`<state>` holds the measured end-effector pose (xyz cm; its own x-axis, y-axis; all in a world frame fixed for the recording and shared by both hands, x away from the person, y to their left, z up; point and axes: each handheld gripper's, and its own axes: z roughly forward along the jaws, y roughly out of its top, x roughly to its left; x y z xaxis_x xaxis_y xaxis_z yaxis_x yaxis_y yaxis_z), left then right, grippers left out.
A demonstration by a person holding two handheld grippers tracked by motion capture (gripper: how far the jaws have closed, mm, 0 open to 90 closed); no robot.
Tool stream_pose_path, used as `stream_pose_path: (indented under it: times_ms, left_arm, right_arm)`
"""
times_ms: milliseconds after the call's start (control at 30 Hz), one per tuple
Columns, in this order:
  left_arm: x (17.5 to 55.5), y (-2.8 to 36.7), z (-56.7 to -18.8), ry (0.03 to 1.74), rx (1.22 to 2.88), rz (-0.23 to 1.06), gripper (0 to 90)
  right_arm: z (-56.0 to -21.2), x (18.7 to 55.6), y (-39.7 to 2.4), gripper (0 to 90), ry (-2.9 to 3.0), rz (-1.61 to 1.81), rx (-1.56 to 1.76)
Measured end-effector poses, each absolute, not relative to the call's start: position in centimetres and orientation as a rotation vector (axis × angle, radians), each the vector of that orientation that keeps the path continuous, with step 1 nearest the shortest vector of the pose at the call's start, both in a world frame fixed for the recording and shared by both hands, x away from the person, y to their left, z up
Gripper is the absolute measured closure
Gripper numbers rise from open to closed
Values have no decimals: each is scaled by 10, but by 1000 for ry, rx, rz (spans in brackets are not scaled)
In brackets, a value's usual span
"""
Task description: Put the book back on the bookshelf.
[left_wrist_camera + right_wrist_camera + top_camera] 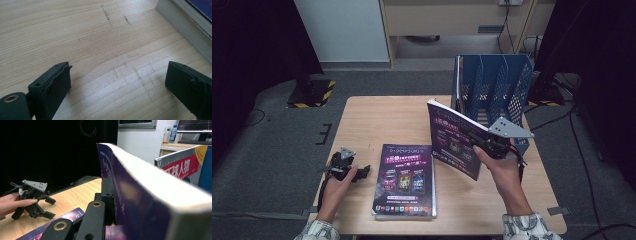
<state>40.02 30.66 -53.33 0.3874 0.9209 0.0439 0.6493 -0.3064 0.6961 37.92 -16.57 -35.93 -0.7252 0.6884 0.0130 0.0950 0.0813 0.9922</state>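
**Two matching books, one heading for the file rack**

Two thick purple-covered books are sitting in different places on a pale wooden table [362,120], where a person is working with a handheld gripper in each hand. At the far right corner a blue mesh file rack [497,85] is standing upright, its slots facing the person; in the right gripper view another book with a red and yellow cover [185,167] appears to be standing there already. The lifted book [454,145] is hanging in the air just in front of the rack, tilted, its white page block showing. The right gripper [484,142] is clamping it by its edge. The second book [406,180] is lying flat near the table's front edge, untouched. By my judgement the job is roughly midway: one book is raised but not yet slotted, one is waiting. The left gripper [357,172] is resting low beside the flat book, jaws spread wide and empty.
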Motion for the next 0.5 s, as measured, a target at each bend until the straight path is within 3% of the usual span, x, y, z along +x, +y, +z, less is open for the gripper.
stream_pose_path:
  times_ms: [500]
  left_arm:
    - [399, 307, -536, 1345, 2029, 574, 44]
  right_arm:
    - [-359, 373, -174, 824, 1912, 1666, 781]
